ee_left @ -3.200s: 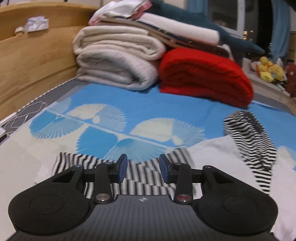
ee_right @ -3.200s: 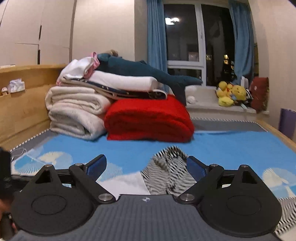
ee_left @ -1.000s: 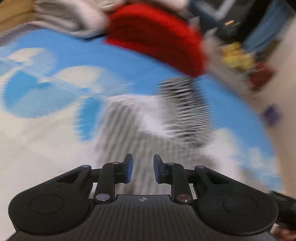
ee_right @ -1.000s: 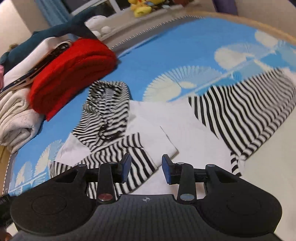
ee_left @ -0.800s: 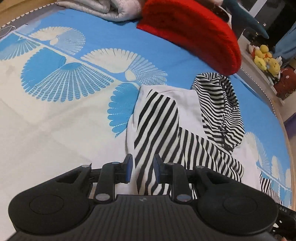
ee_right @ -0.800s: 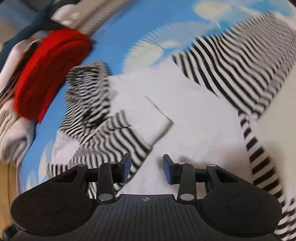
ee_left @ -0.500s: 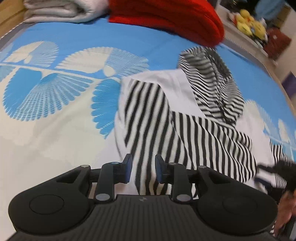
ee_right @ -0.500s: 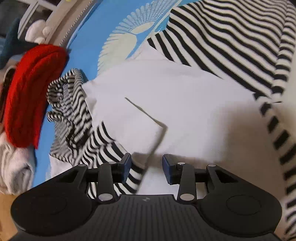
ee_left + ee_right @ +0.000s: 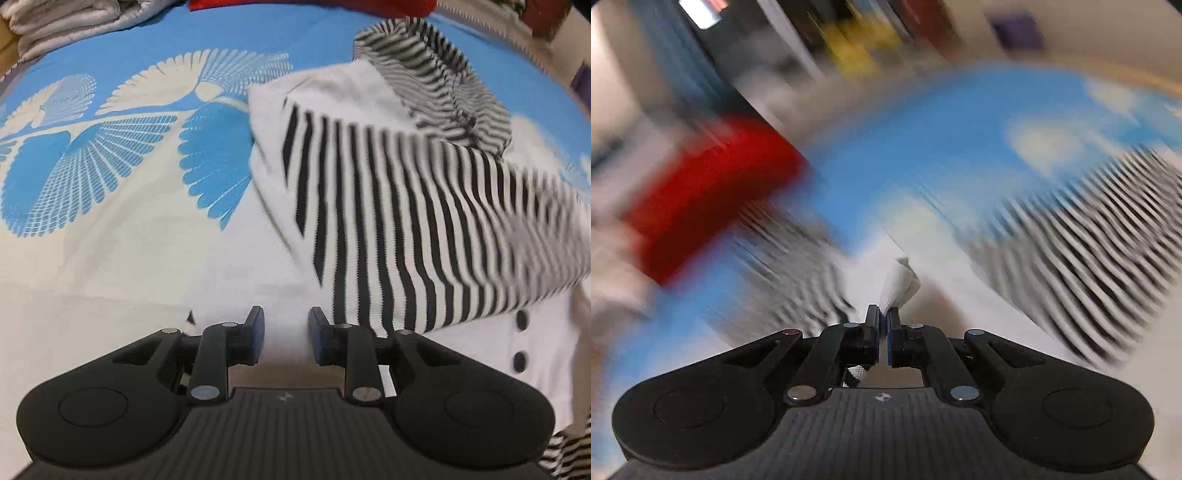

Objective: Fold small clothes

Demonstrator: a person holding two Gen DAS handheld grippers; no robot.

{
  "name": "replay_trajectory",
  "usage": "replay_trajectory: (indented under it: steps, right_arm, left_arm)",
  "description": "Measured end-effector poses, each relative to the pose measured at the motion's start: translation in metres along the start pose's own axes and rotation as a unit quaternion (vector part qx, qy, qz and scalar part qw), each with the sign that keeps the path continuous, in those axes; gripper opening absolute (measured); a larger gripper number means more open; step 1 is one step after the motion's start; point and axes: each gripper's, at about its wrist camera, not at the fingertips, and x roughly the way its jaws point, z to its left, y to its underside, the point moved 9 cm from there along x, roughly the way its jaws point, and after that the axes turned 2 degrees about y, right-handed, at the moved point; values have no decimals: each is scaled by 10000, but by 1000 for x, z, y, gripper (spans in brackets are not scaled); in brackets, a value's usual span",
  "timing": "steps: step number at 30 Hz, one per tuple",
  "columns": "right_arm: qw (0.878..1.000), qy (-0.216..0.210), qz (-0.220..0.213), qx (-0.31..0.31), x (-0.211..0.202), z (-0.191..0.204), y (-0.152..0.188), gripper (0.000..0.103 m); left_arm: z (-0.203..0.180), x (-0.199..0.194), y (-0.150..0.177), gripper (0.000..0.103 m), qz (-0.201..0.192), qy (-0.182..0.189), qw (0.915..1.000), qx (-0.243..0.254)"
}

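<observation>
Left tongs (image 9: 286, 334): pitched steeply downward over the bed, jaws parted by a modest gap, blue pads facing each other, nothing pinched between them; white cloth lies under the gap. Both linkage arms symmetric, black body level across the bottom of the left wrist view. Right tongs (image 9: 882, 325): angled down less steeply, jaws closed to a sliver, a bunched tuft of white fabric (image 9: 899, 284) standing up from between the pads, clamped. Background in that view heavily smeared.
</observation>
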Motion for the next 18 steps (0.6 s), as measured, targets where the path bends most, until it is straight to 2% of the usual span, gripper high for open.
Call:
replay_trajectory:
  steps: [1,2,3,4,6,7,9,11,12,13,14,16,18]
  right_arm:
    - [9976,389,577,30,19,-16,14,4]
    - [9940,667,843,188,27,-29,23,4]
    - [9930,829,761,346,24,-37,22,7]
    - [9946,849,542,254,17,-34,17,7]
    - [9988,435,-61,-212,-1,-9,-1,10]
    - [9993,117,-224,-277,-7,3,-6,17]
    - [9992,-292,-120,-254,-4,10,-7,26]
    - [9985,-164,449,-279,16,5,4,31]
    - [9960,57,838,-288,29,0,12,31]
    - [9925,328,1140,-285,37,-9,21,37]
    - [9914,445,1206,-233,40,-16,23,39]
    - [9936,392,972,-413,35,-11,17,41]
    - [9932,214,836,-782,31,-5,12,49]
  left_arm:
    - [-1,-2,0,29,-22,-10,10000,3]
    - [-3,-6,-2,29,-85,35,10000,-23]
    - [-7,-12,-6,29,-212,209,9995,-81]
    - [-10,-16,-8,29,-279,371,9988,-132]
    - [-17,-21,-10,29,-357,658,9970,-218]
    - [-20,-19,-9,30,-346,690,9968,-207]
    - [-22,-6,0,30,-97,513,9986,-92]
    - [-22,7,9,30,51,363,9993,21]
    - [-23,6,8,30,42,330,9994,54]
    - [-25,3,6,30,20,303,9995,63]
    - [-27,-3,2,31,-88,356,9993,40]
    - [-32,-11,-4,34,-287,577,9979,-28]
    - [-34,0,4,37,-54,476,9988,16]
